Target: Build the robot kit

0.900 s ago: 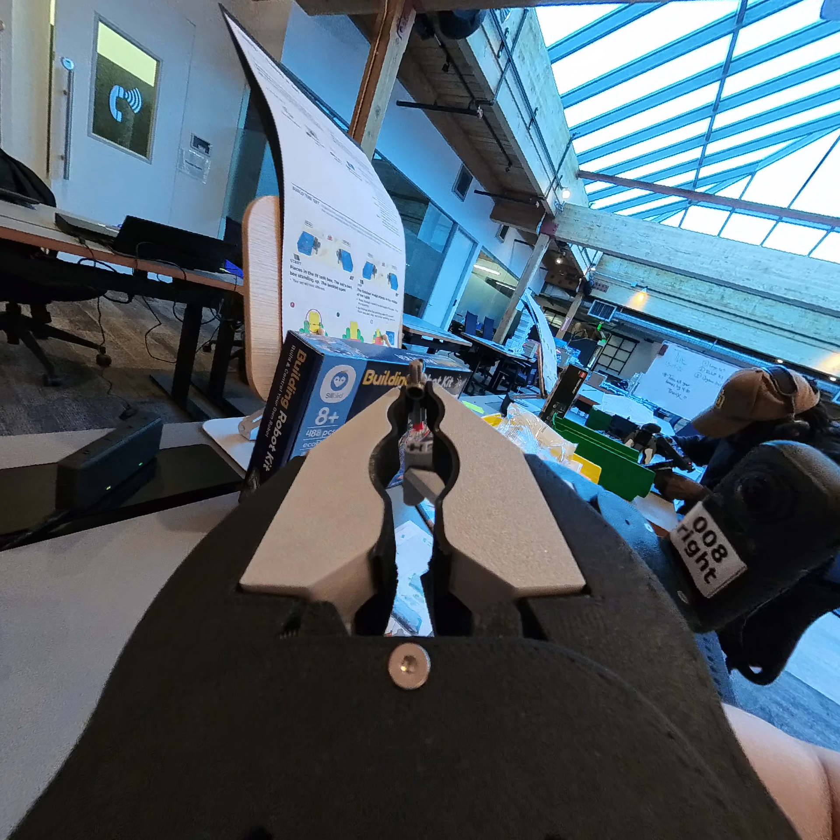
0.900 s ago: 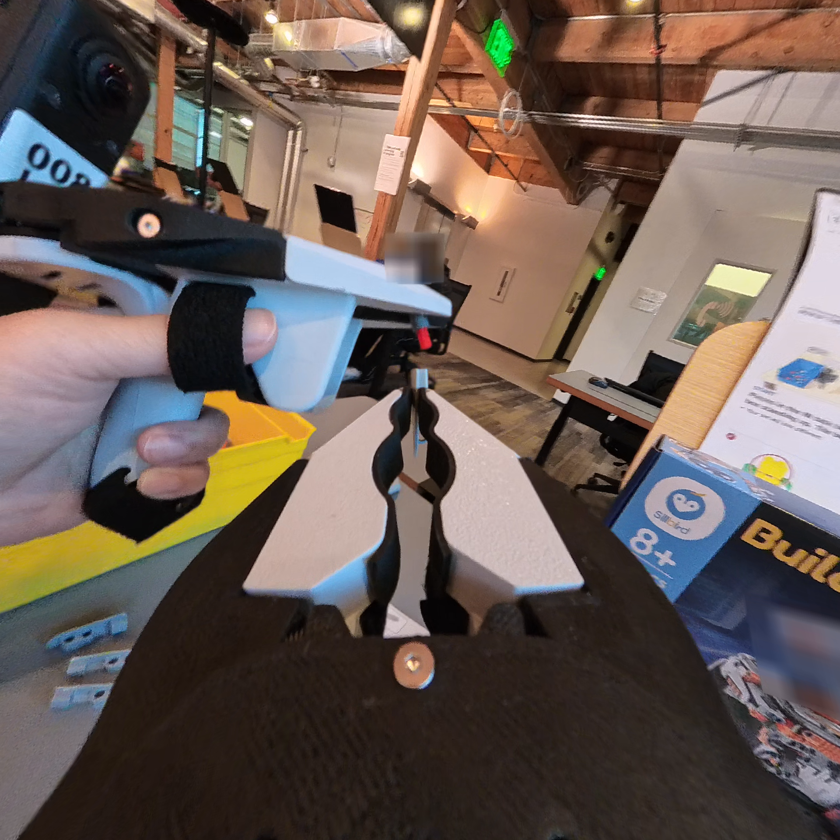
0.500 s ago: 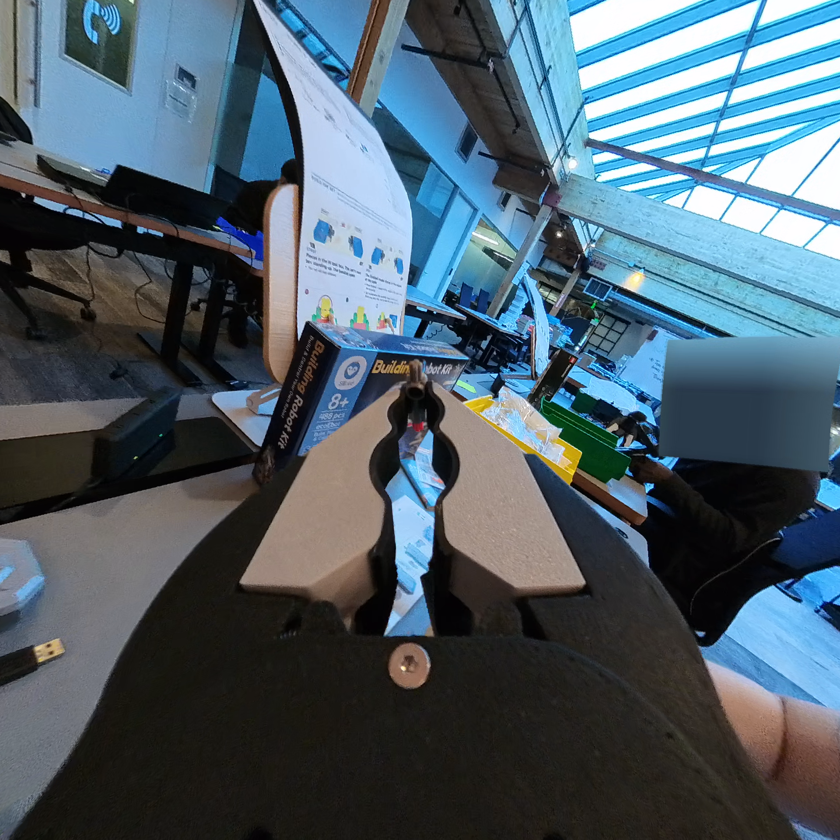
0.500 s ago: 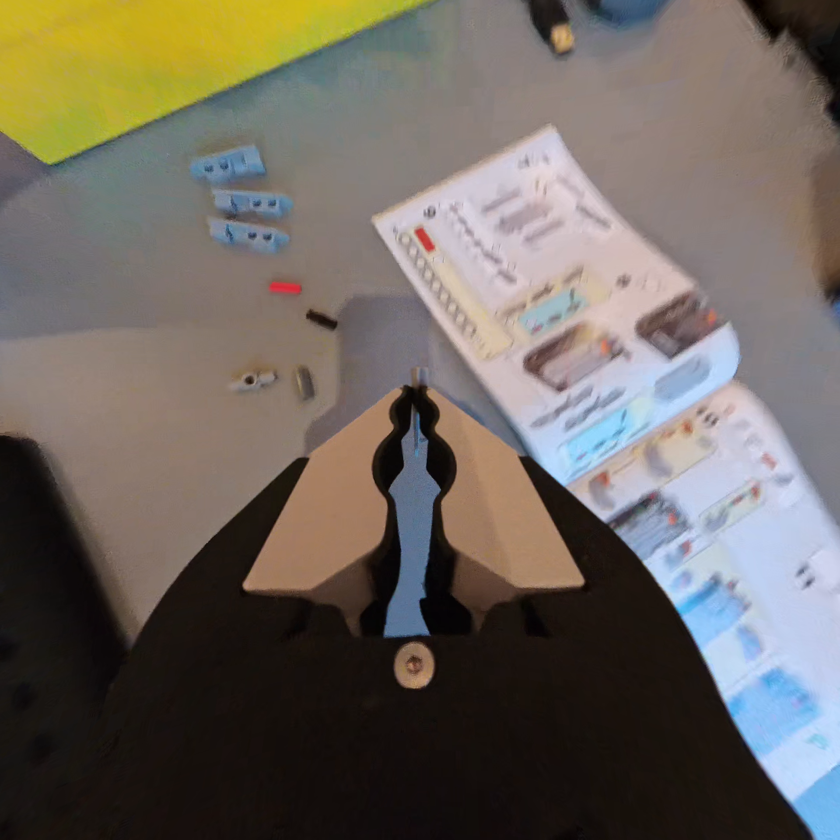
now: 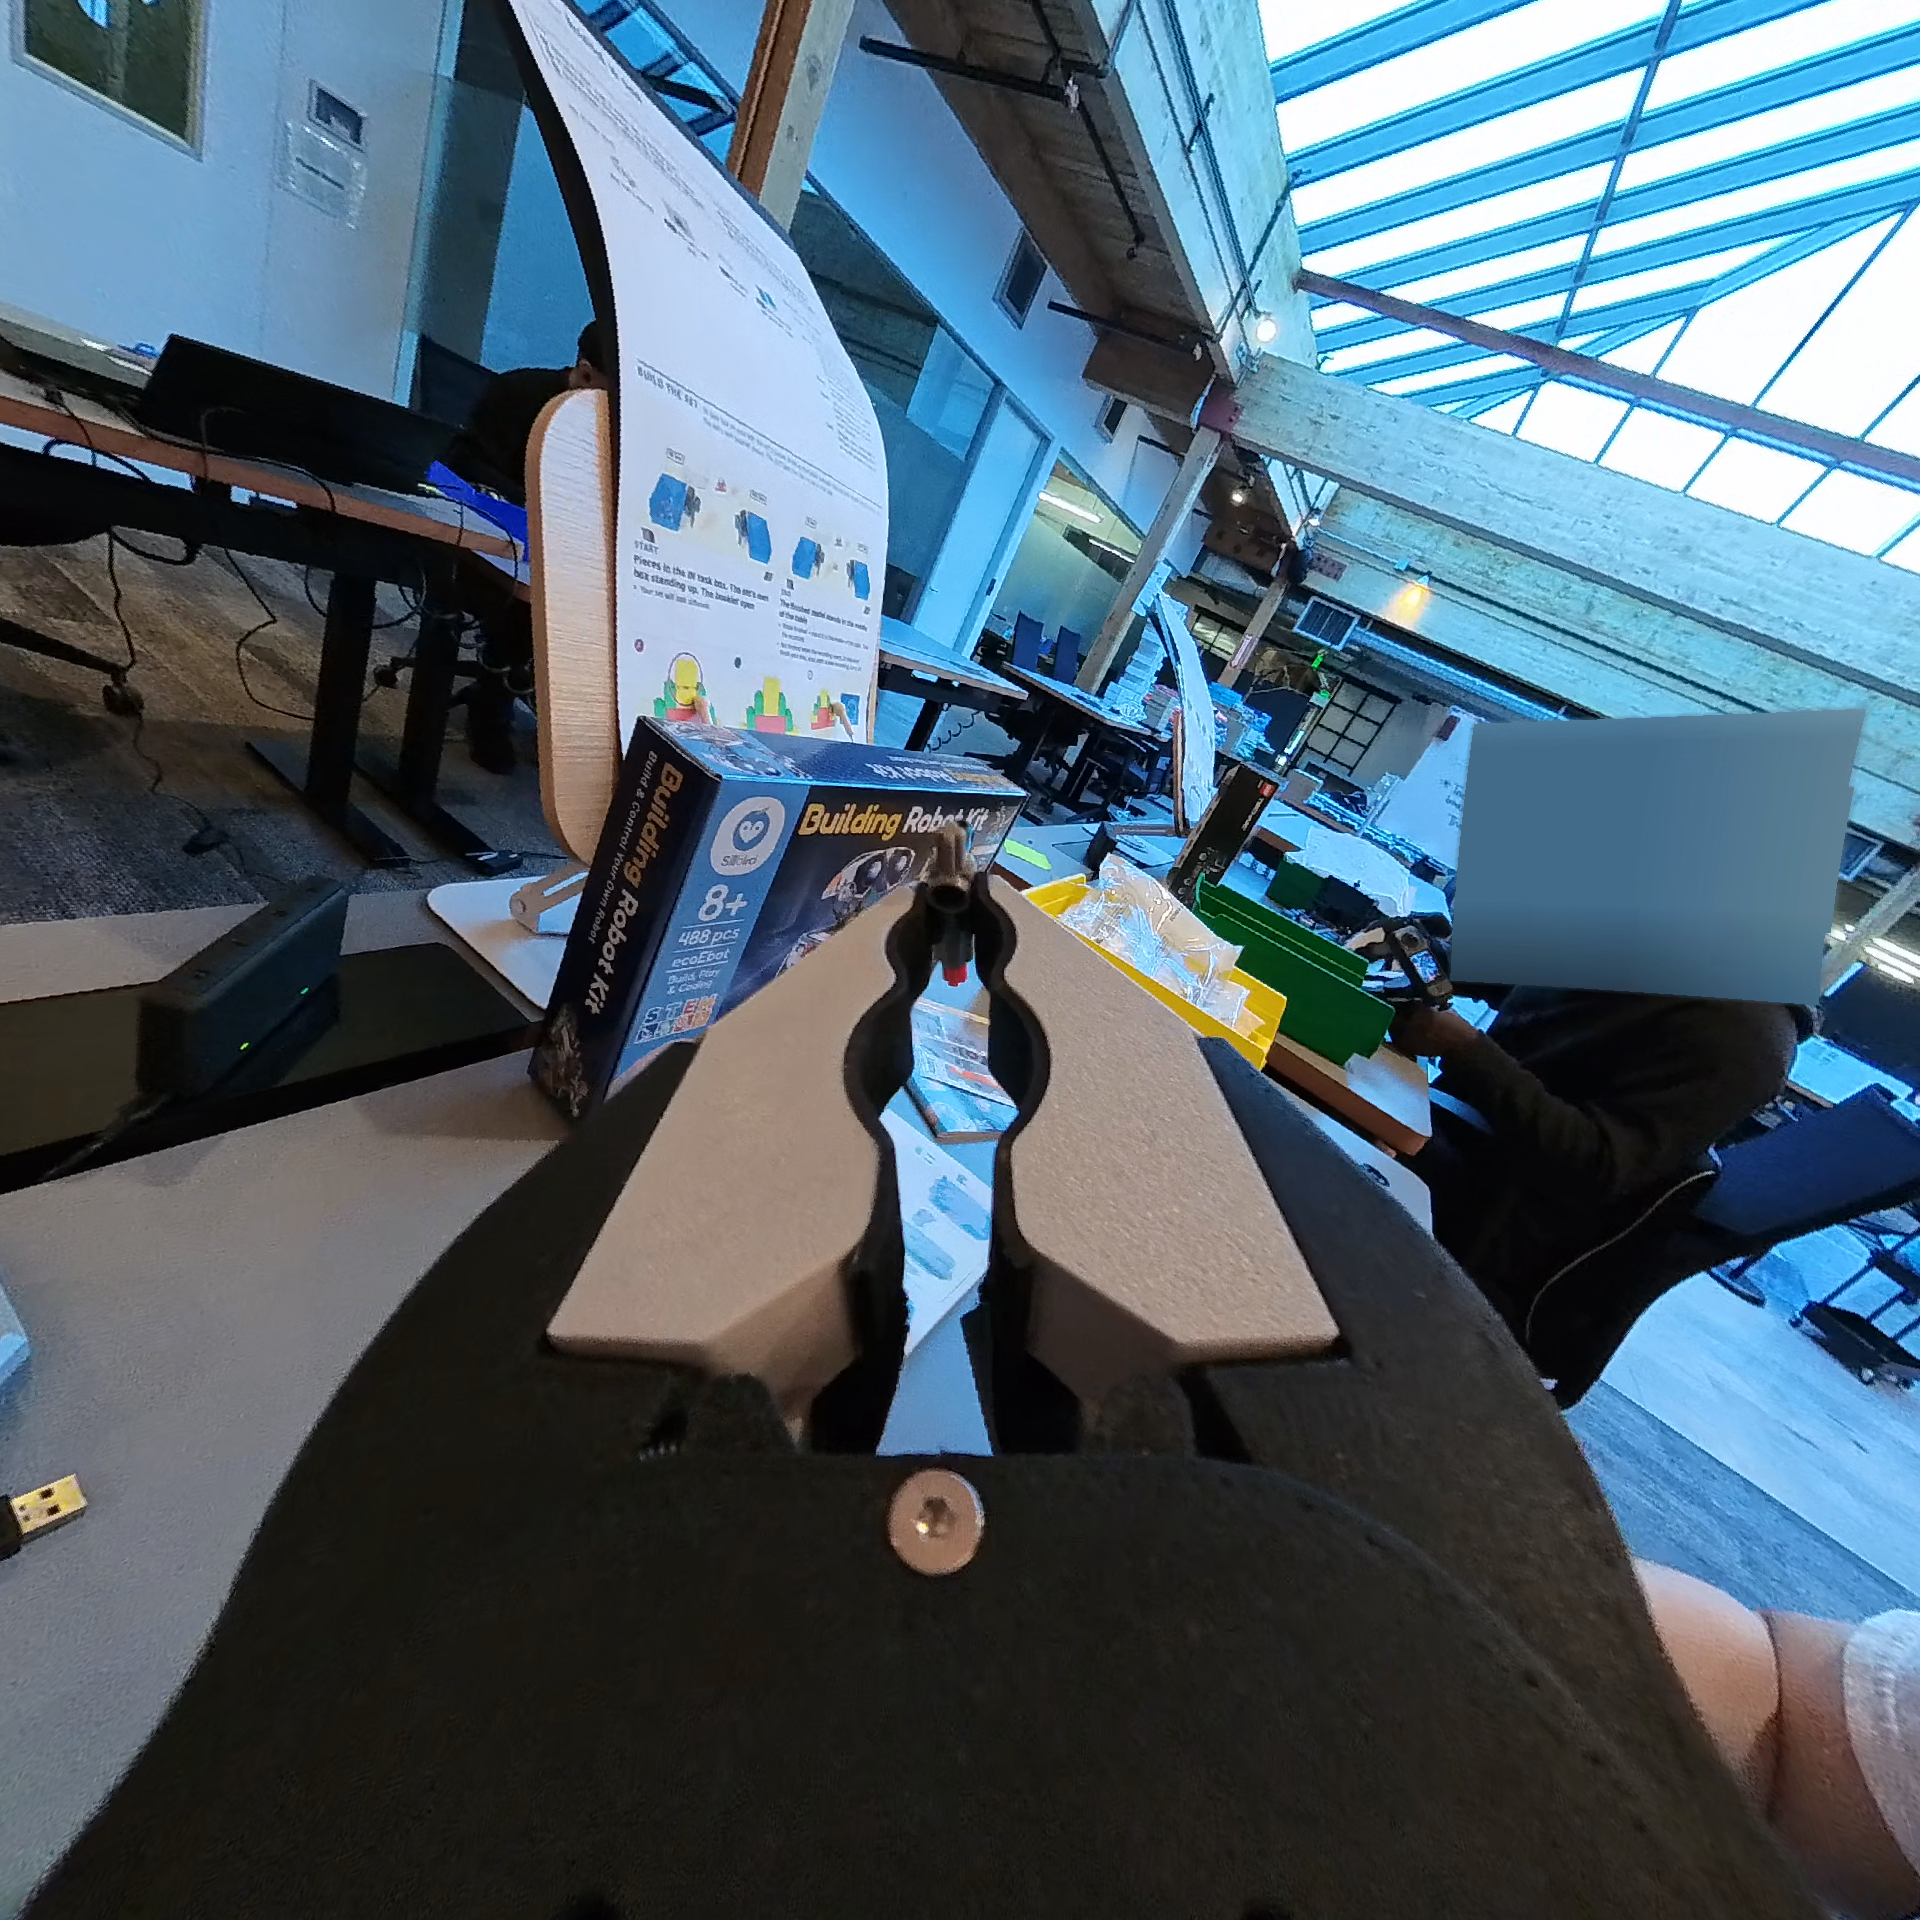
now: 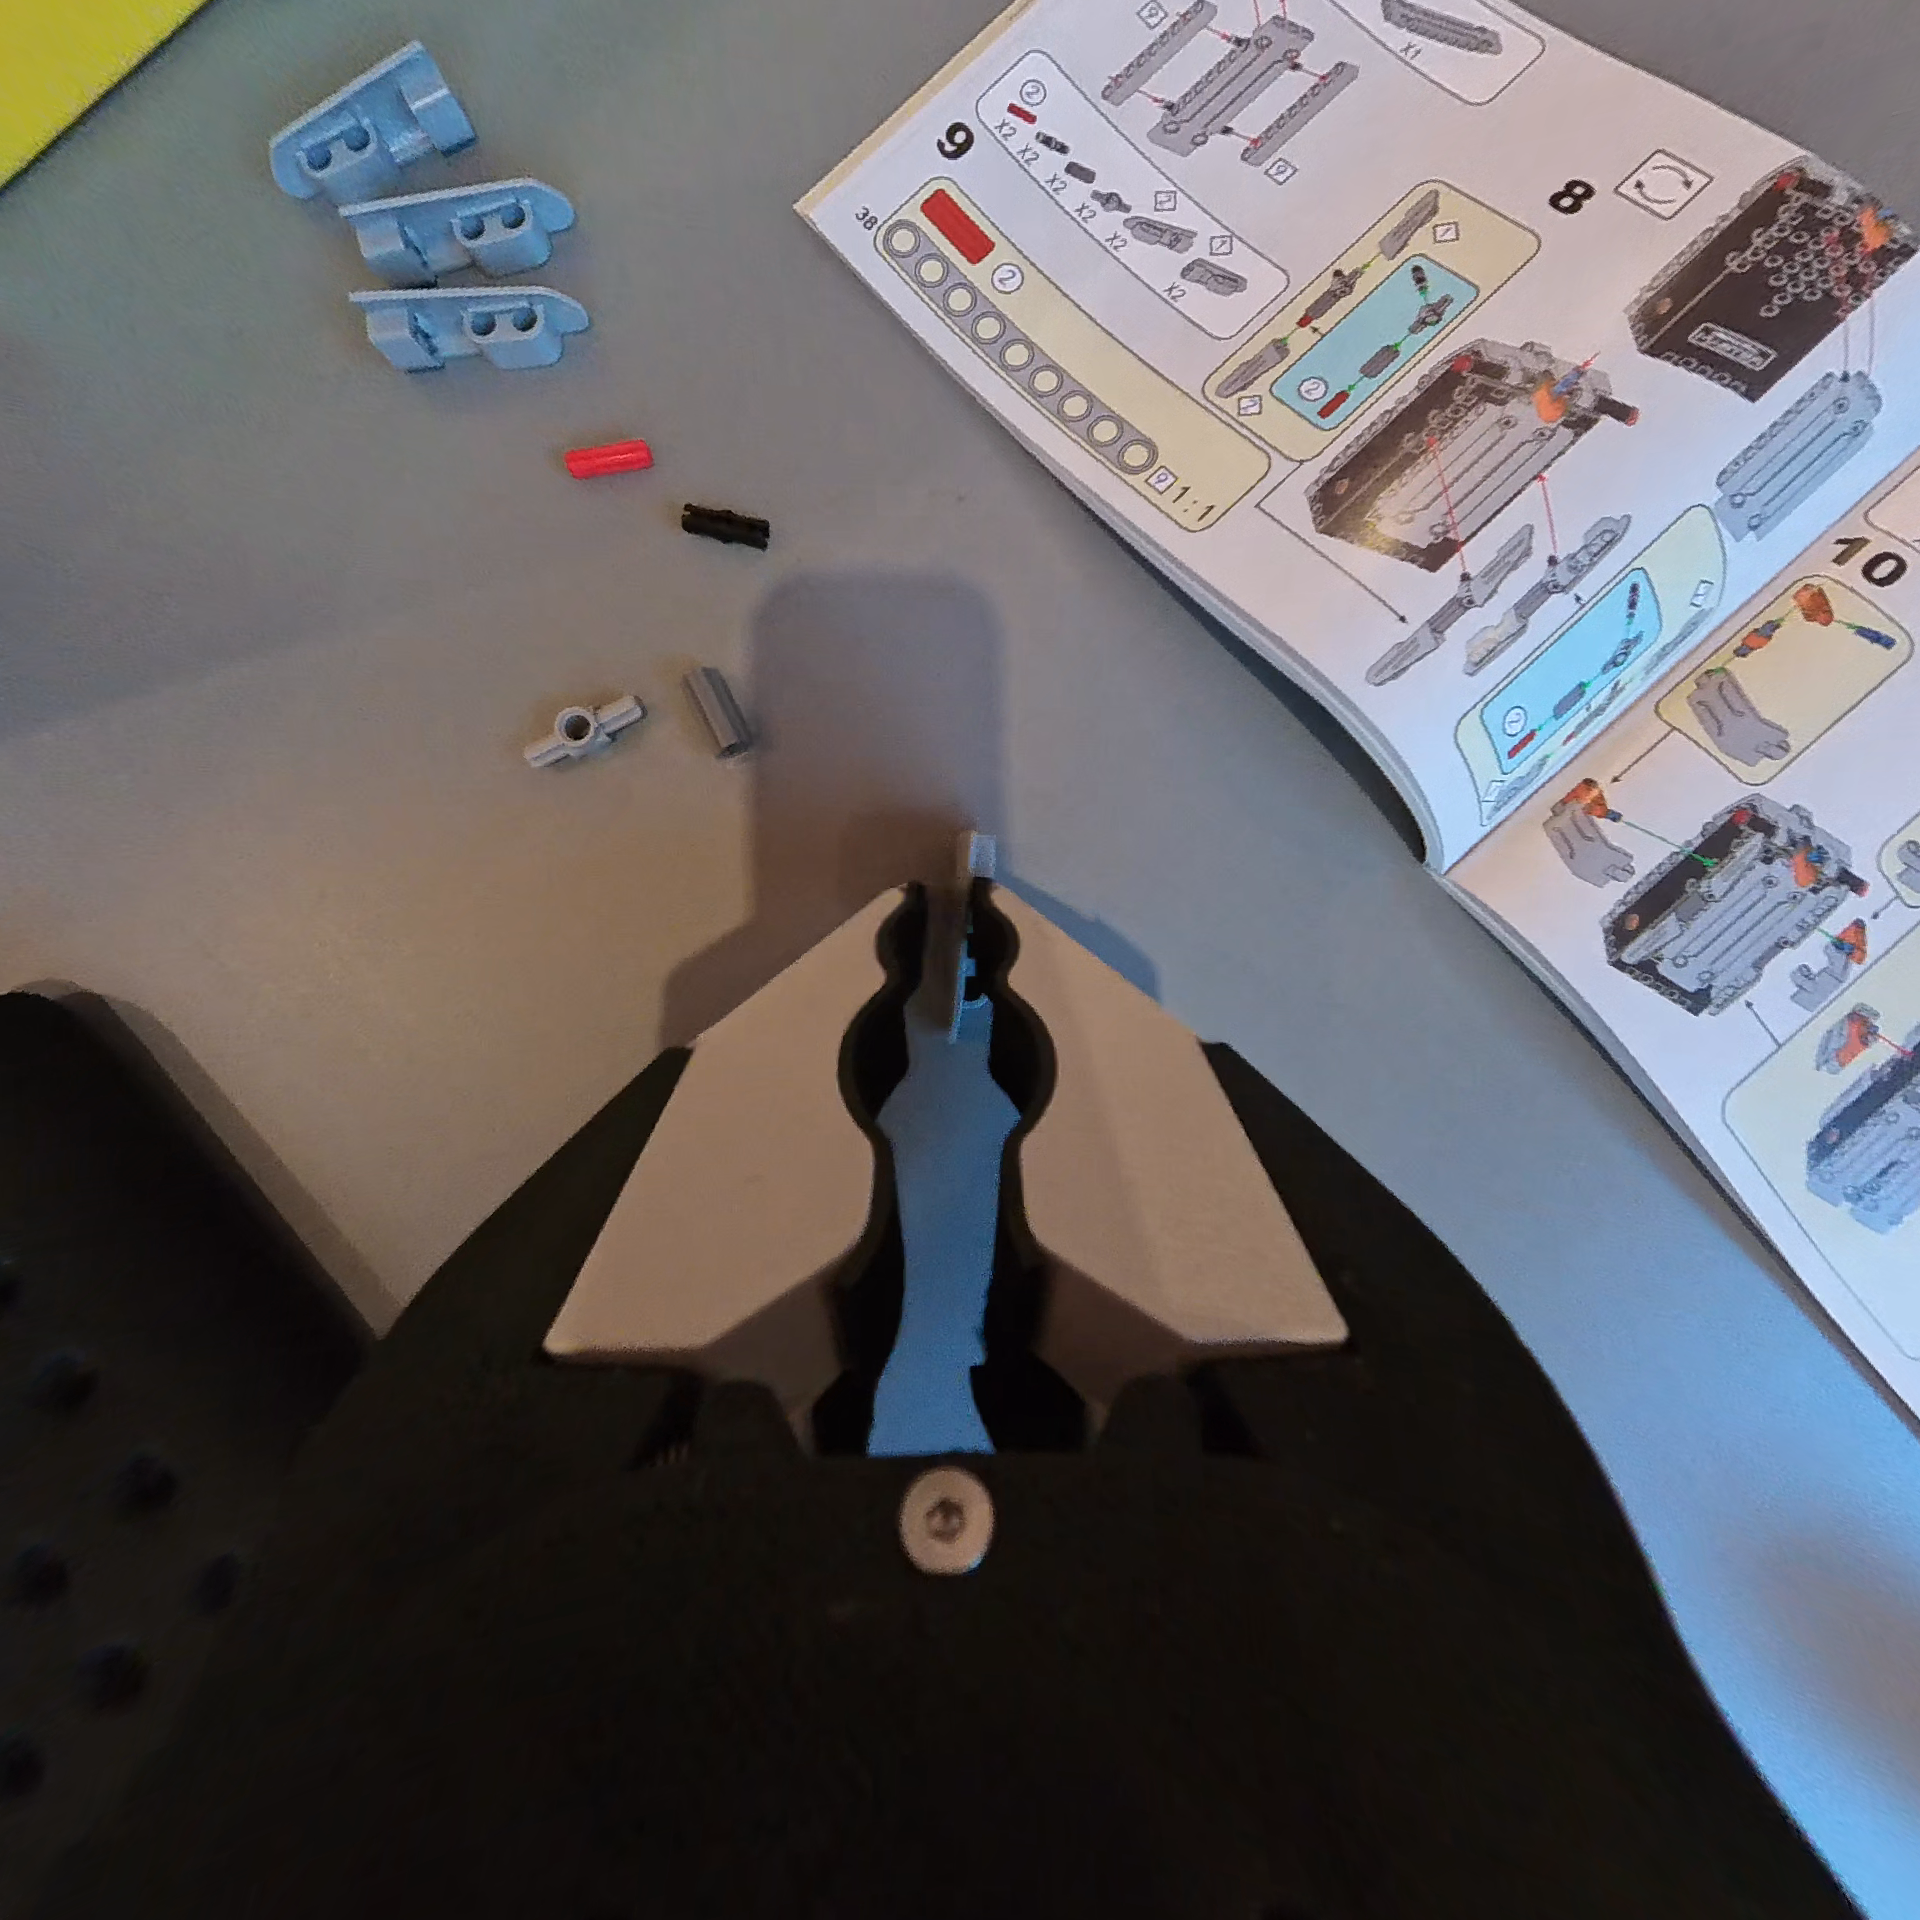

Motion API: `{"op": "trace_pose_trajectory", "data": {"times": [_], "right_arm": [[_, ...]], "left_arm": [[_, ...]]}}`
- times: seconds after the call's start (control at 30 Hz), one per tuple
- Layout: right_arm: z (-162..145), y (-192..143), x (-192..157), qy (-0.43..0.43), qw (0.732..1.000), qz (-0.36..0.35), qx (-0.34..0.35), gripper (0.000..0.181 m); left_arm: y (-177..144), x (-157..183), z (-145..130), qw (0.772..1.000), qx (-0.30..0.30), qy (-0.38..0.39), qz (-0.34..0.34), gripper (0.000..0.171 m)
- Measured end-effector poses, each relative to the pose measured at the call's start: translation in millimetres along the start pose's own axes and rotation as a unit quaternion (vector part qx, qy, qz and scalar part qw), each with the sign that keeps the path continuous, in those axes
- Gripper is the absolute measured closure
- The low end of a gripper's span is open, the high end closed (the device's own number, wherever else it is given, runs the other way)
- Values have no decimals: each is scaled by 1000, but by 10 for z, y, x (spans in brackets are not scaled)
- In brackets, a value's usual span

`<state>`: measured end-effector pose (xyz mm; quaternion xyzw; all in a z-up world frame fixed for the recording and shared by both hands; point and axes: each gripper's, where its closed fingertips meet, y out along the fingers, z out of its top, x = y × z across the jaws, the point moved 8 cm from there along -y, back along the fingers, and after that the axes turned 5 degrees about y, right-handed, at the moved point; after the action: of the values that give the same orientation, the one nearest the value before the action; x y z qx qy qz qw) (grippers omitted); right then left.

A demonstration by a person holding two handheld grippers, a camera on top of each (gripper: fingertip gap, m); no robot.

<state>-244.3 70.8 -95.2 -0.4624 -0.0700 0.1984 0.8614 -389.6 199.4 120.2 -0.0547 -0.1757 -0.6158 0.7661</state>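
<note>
My left gripper [image 5: 948, 896] is raised above the grey table [image 5: 260, 1299]. It is shut on a small dark pin assembly [image 5: 948, 914] with a red end, which sticks out past the tips. My right gripper [image 6: 948, 899] points down at the table [image 6: 312, 935] and is shut on a thin flat grey piece [image 6: 971, 935] held edge-on. Nearest ahead of it lie a grey sleeve [image 6: 717, 710], a grey cross connector [image 6: 582, 730], a black pin [image 6: 725, 523] and a red axle [image 6: 610, 457]. Three blue-grey bracket pieces [image 6: 457, 223] lie farther off.
An open instruction booklet [image 6: 1351, 416] lies to the right. A yellow bin corner [image 6: 62, 62] and a black perforated object [image 6: 104, 1299] are at the left. A blue kit box [image 5: 727, 914], an upright sheet stand [image 5: 727, 468], yellow [image 5: 1236, 1008] and green [image 5: 1299, 997] bins and a seated person [image 5: 1579, 1143] are beyond. The grippers' ends are close to 30 cm from one another. The grey cross connector [image 6: 582, 730] lies around 7 cm away from my right fingertips.
My right gripper has swung from beside the left gripper, facing the room, down over the table and closer to the loose parts. The left view has shifted slightly; its grip is unchanged.
</note>
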Motion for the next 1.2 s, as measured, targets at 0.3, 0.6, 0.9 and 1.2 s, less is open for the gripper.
{"op": "trace_pose_trajectory", "data": {"times": [0.3,0.6,0.9,1.2], "right_arm": [[63,-458,80,-58,993,-13,104,155],[1070,-1321,69,-232,853,-123,450,154],[1419,-1263,-99,-249,806,-159,512,168],[1449,-1268,-78,-215,810,-149,524,176]], "left_arm": [[145,45,-134,999,-30,-7,-17,167],[319,122,-325,995,-58,-47,-58,167],[305,151,-314,996,-51,-45,-57,167],[290,131,-300,996,-43,-50,-54,167]]}}
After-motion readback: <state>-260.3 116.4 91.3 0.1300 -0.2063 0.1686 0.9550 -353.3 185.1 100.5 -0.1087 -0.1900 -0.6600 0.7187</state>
